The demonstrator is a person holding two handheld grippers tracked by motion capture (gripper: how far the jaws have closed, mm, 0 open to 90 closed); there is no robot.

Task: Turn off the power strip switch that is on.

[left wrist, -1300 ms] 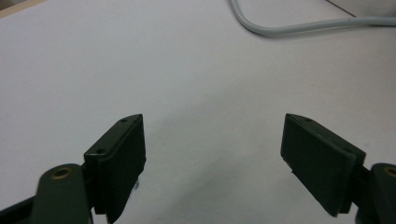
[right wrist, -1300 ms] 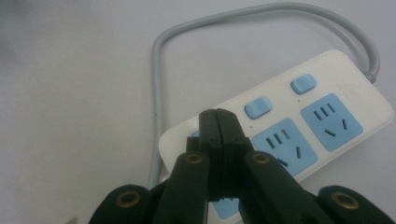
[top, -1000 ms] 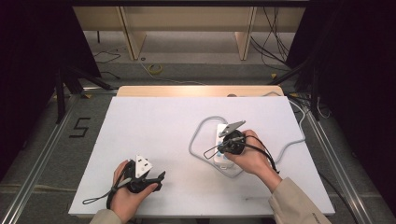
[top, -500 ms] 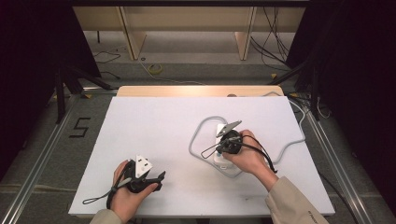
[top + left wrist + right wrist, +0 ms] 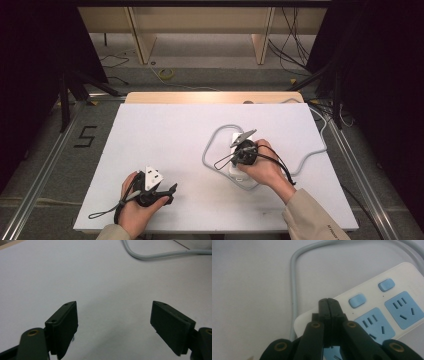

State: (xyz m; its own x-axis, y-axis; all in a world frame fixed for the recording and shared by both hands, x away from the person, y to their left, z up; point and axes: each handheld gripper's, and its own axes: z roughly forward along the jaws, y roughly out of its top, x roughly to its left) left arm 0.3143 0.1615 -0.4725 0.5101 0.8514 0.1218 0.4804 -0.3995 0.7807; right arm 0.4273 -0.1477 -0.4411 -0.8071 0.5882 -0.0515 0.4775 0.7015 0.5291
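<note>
— Two grippers logged. We find the right gripper closed on nothing, its tip over the power strip, near the table's right edge, beside a blue switch.

— We advise pressing squarely on that switch, clear of the grey cable. The left gripper rests wide open, empty, near the front edge.

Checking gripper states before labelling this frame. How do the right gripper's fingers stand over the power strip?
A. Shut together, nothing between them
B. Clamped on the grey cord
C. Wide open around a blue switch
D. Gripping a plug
A: in the right gripper view the right gripper has its fingers pressed together, empty, above the power strip near a blue switch.
</note>
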